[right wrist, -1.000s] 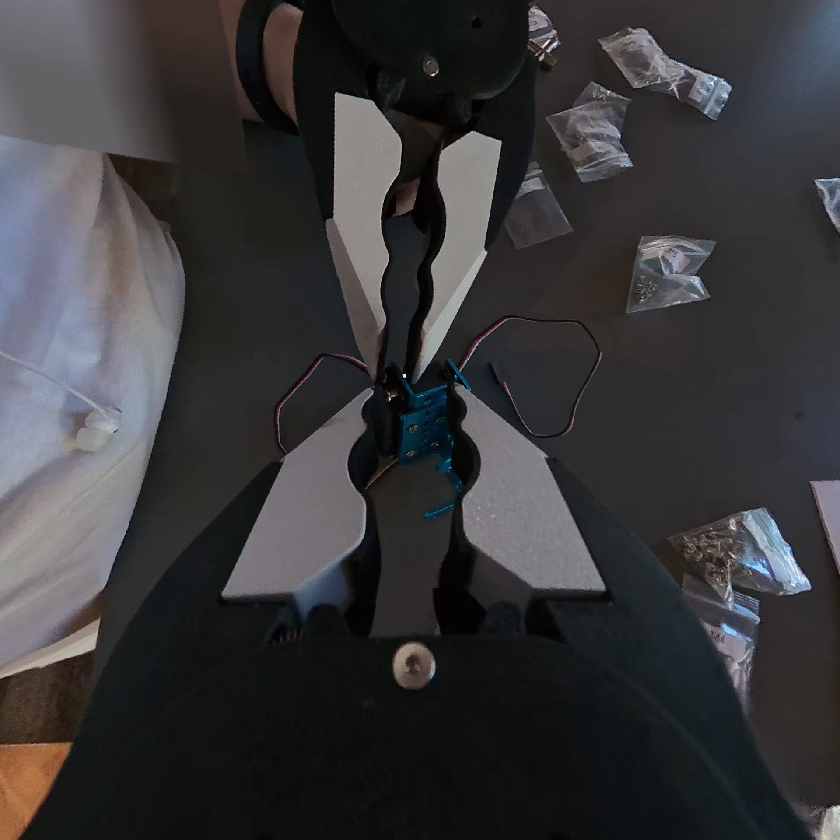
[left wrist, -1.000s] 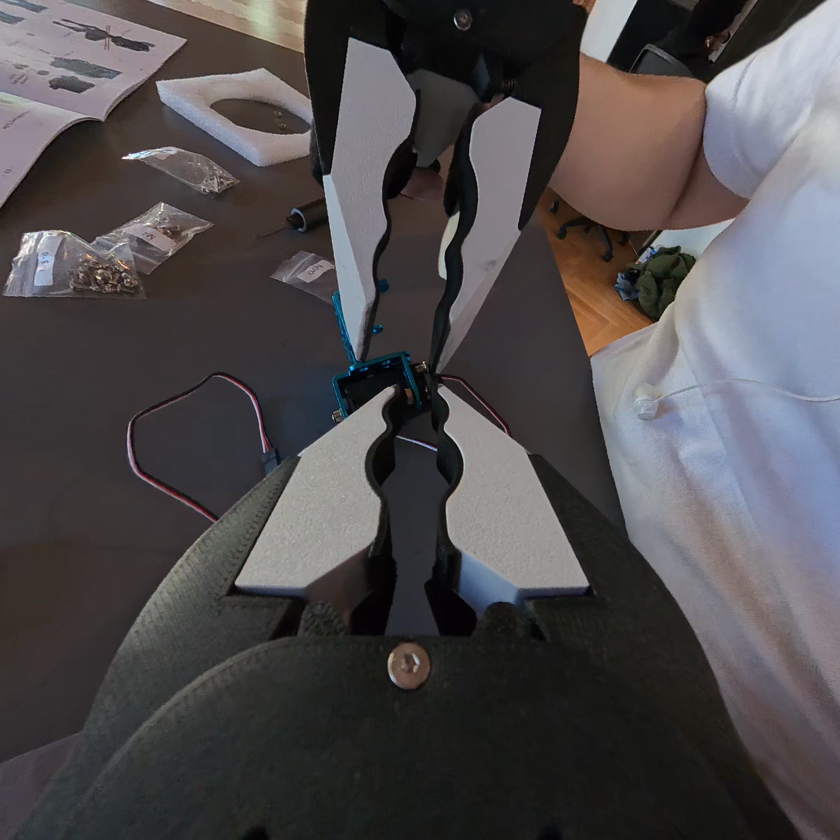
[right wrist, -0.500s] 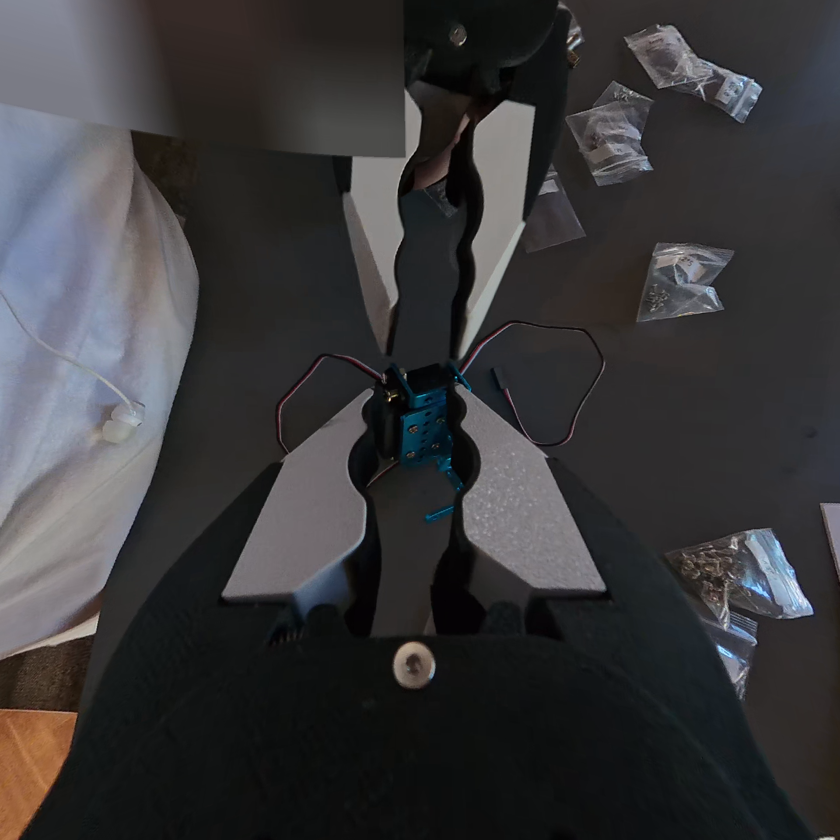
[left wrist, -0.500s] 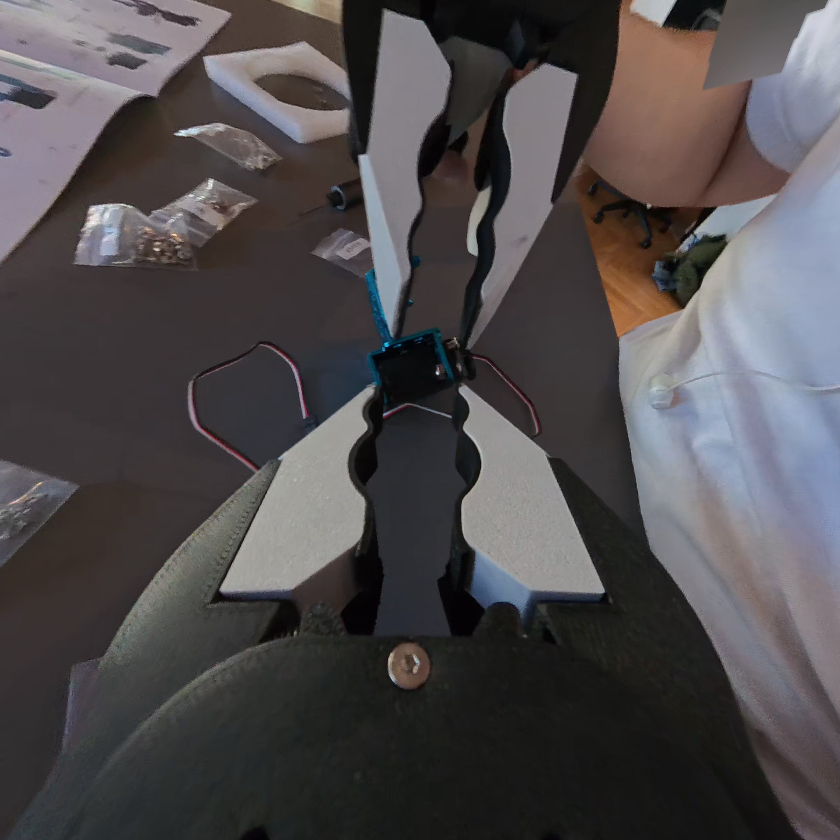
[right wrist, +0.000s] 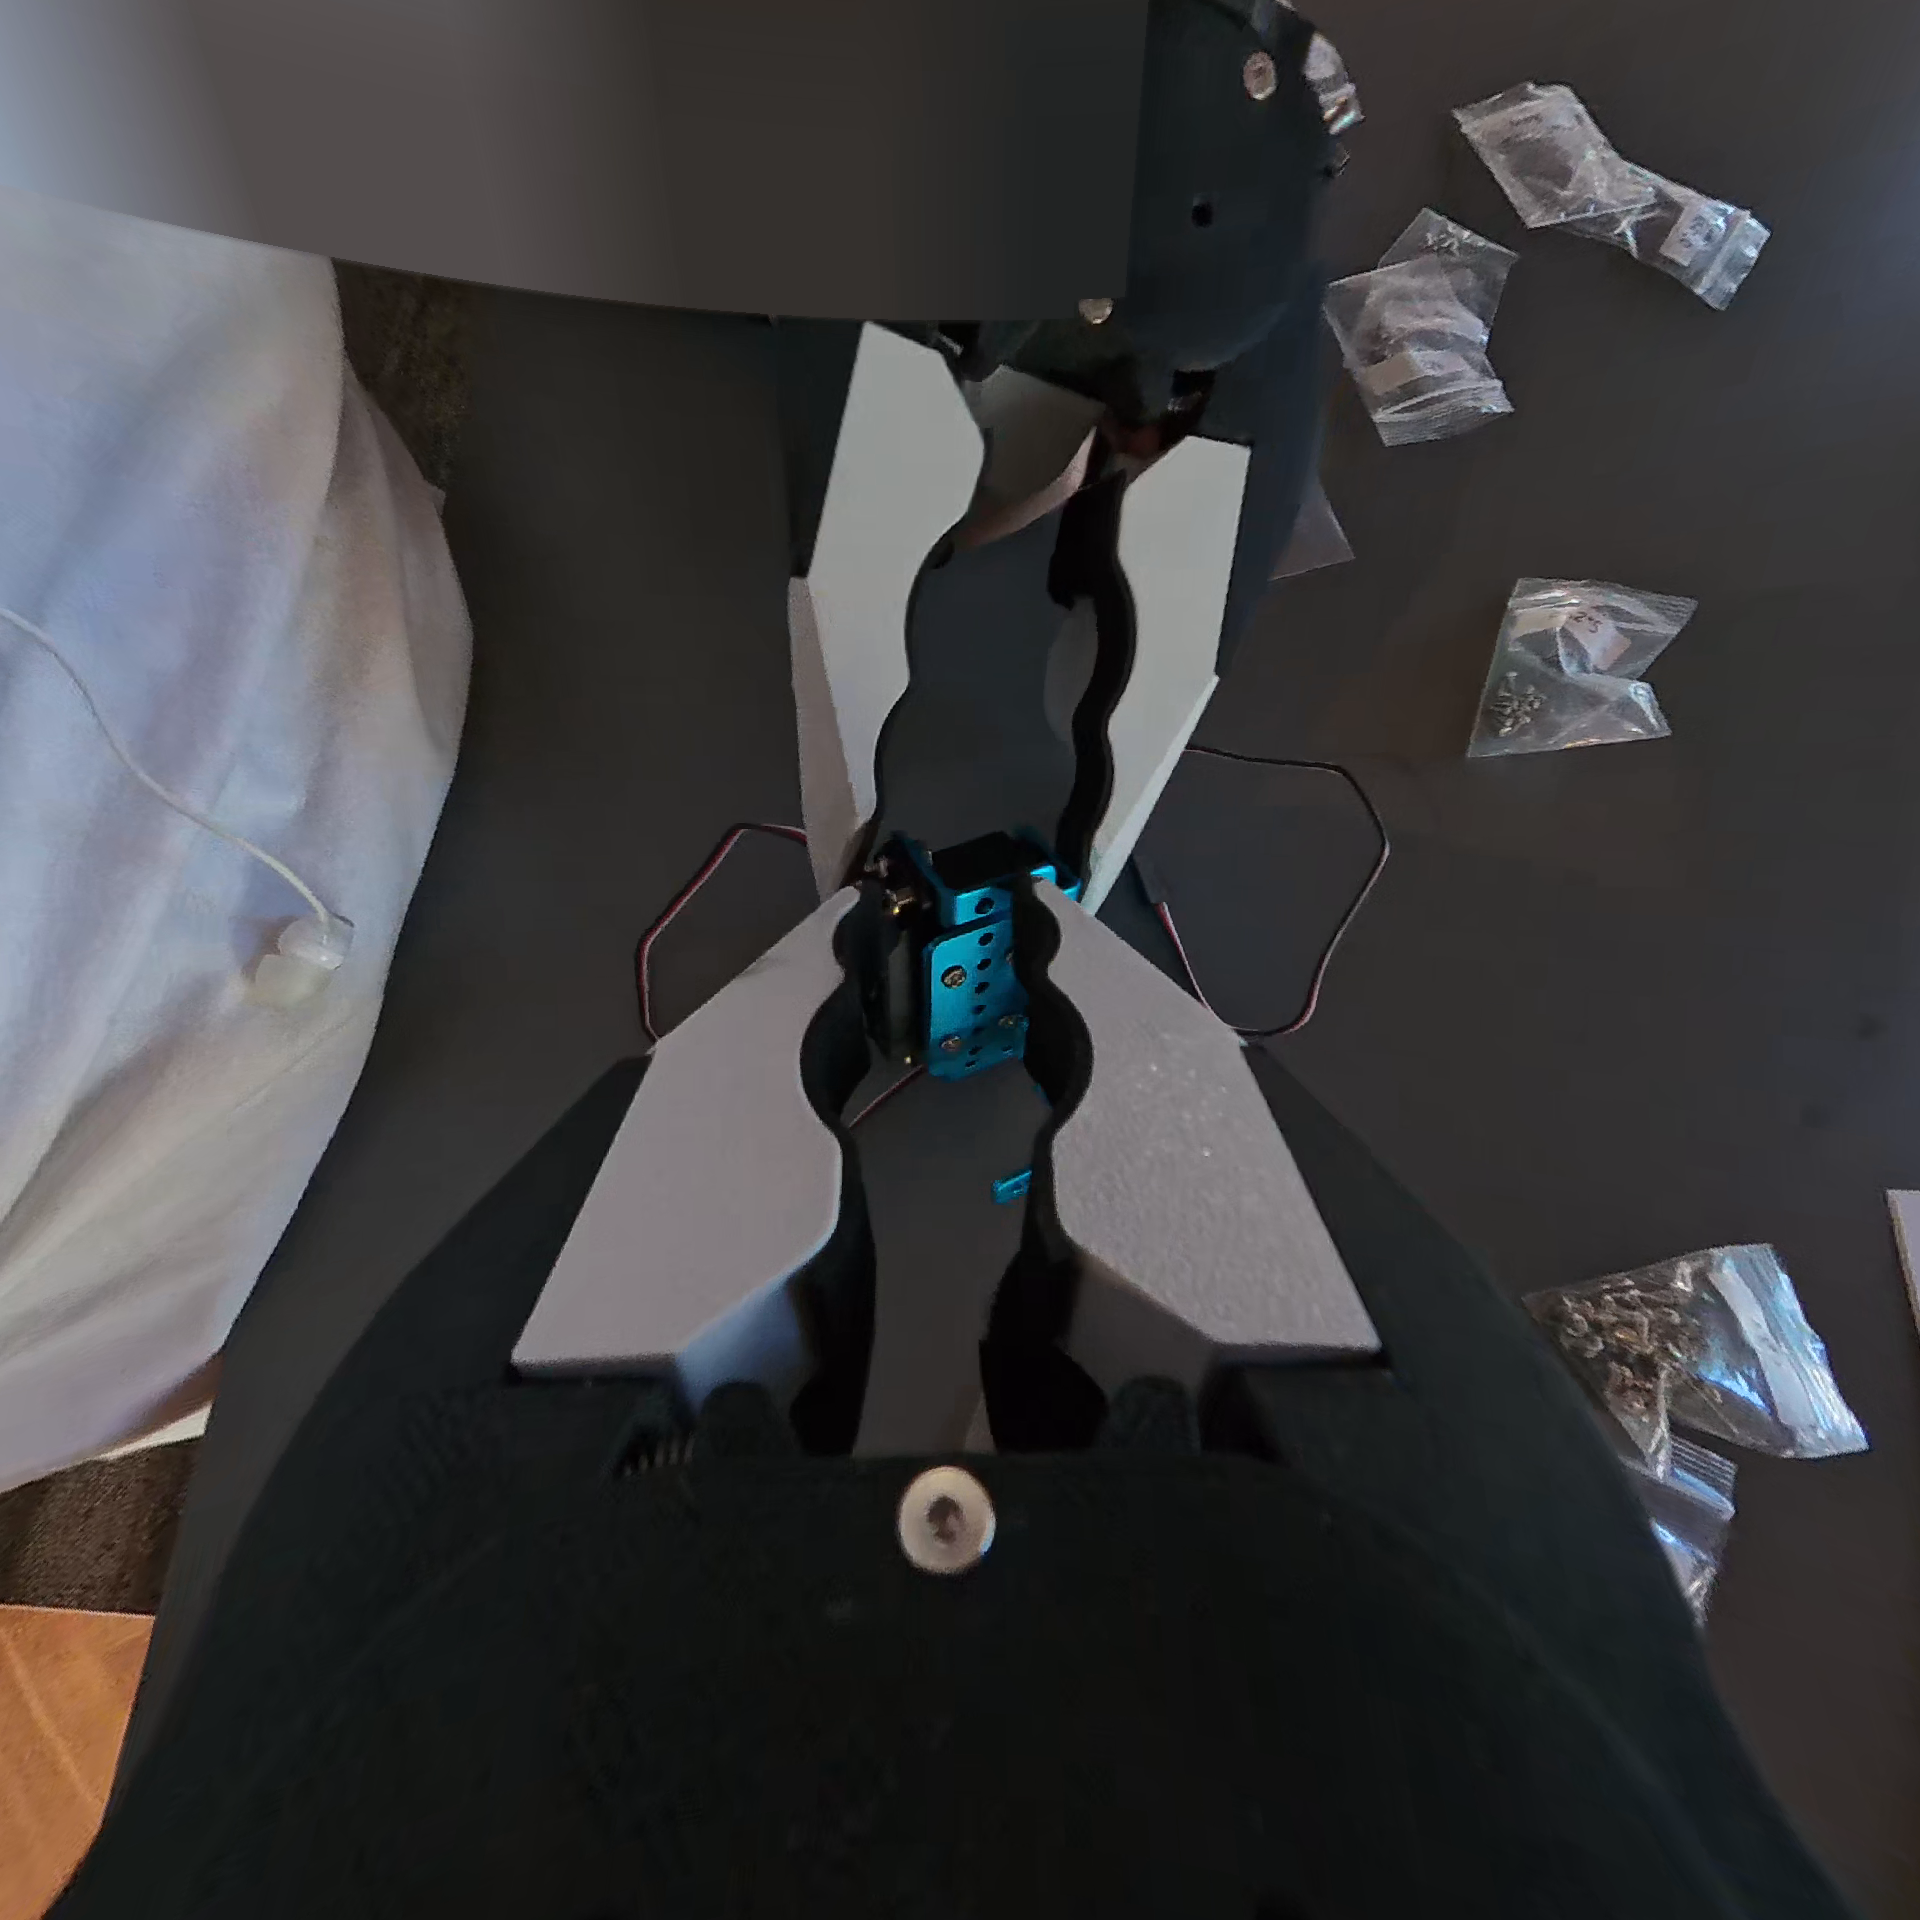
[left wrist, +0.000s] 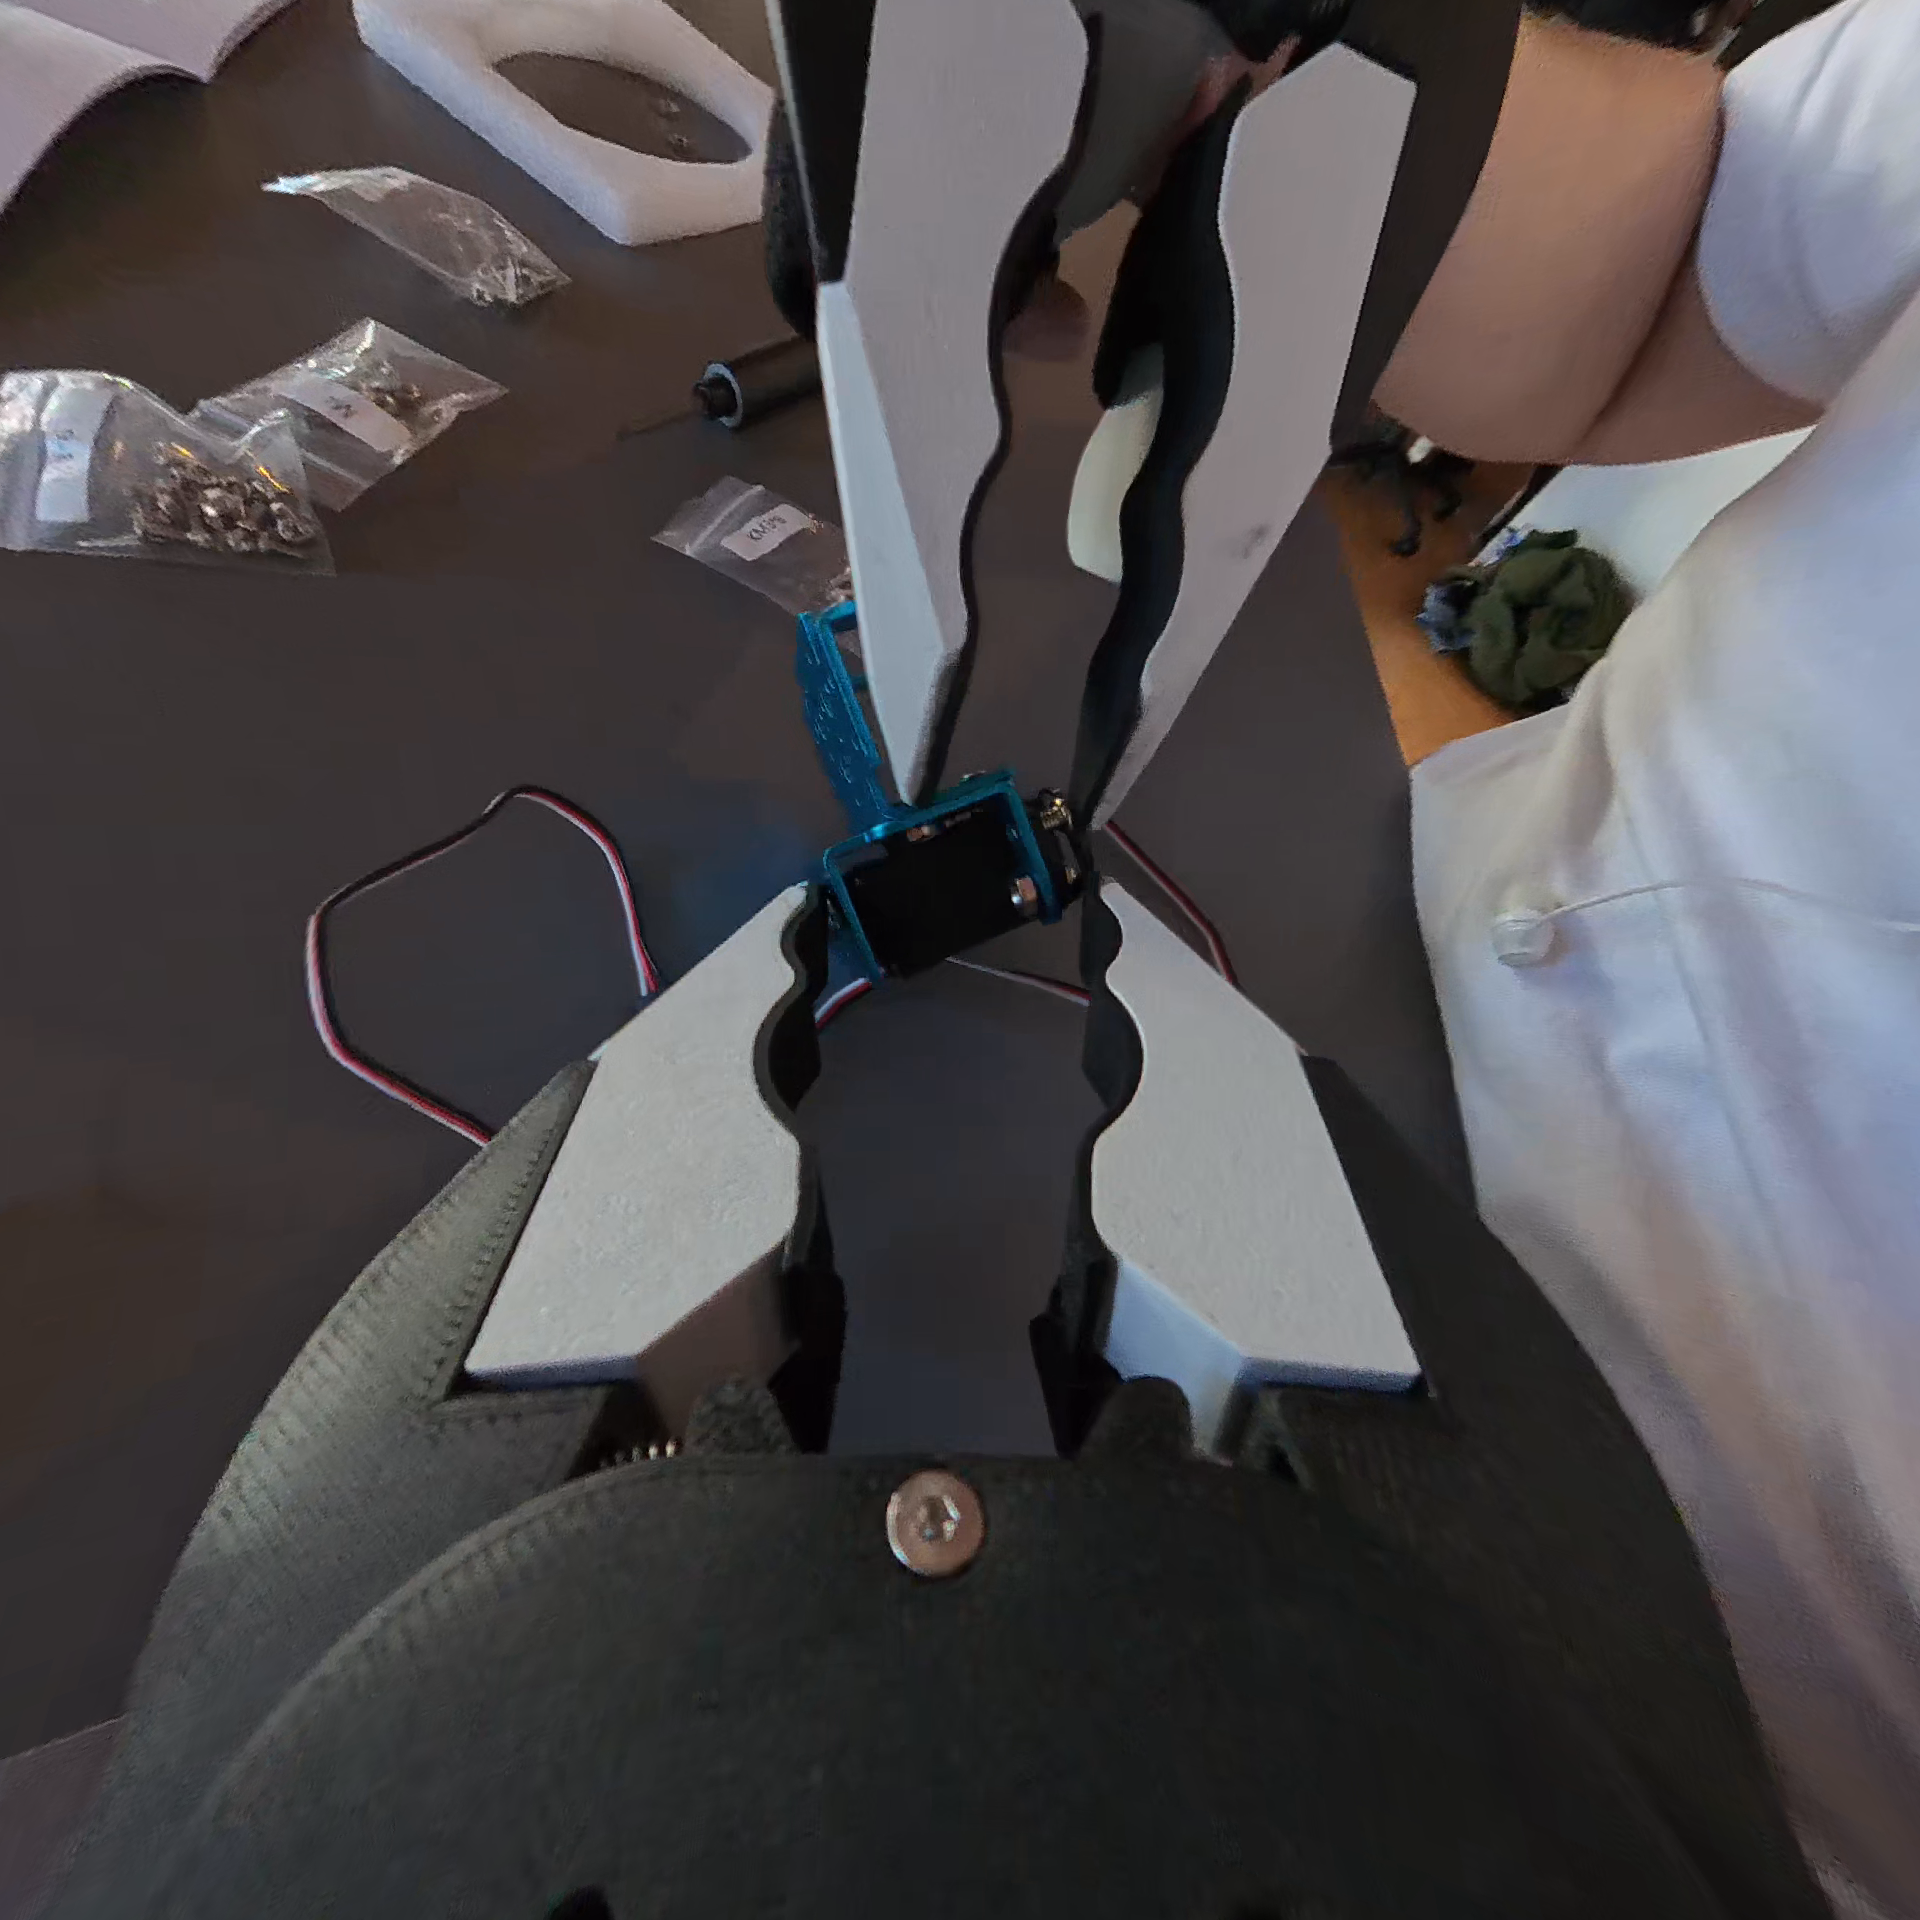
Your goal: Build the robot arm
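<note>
A small black servo in a blue metal bracket hangs just above the dark table, trailing a red, white and black wire. My right gripper is shut on the servo and bracket, and reaches in from the top of the left wrist view. My left gripper faces it with jaws wide apart. Its fingertips flank the servo's near end. In the right wrist view the left gripper stands open behind the servo.
Several clear bags of screws lie on the table. A white foam frame, a small black cylinder and paper sheets lie at the far left. A person in a white shirt stands at the table's right edge. Left and right tips are no more than a few centimetres apart. My left gripper's tips are some 15 centimeters from the small black cylinder.
My left gripper's jaws have spread from nearly closed on the servo to wide apart. My right gripper keeps its hold, and the servo has turned a little.
</note>
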`<state>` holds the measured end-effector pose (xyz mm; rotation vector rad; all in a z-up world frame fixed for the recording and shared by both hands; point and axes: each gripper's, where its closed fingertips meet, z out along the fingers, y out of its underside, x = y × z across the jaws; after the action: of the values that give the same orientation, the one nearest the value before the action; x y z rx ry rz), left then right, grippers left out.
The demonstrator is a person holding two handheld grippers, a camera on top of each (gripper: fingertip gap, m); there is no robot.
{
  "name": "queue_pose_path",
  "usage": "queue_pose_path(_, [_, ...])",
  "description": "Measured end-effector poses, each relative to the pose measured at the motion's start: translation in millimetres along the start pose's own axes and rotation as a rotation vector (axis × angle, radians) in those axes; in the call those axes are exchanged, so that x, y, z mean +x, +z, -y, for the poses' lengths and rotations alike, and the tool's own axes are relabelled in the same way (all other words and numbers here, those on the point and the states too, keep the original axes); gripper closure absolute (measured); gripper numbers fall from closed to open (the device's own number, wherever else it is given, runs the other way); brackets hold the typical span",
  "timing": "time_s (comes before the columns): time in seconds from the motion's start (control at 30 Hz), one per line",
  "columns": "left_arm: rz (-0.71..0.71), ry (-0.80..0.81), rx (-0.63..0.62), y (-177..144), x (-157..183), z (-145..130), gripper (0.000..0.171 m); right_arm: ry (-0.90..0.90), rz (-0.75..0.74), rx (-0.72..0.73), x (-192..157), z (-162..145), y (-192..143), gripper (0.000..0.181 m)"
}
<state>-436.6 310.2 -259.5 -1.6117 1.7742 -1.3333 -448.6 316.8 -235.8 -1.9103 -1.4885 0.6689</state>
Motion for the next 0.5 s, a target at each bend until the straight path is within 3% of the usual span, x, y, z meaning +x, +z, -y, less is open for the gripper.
queue_pose_path(0.5, [0.093,0.077,-0.036,5.3,-1.2,-0.5,0.123,0.072,-0.04,-0.046,-0.6,-7.2,-4.8,0.16])
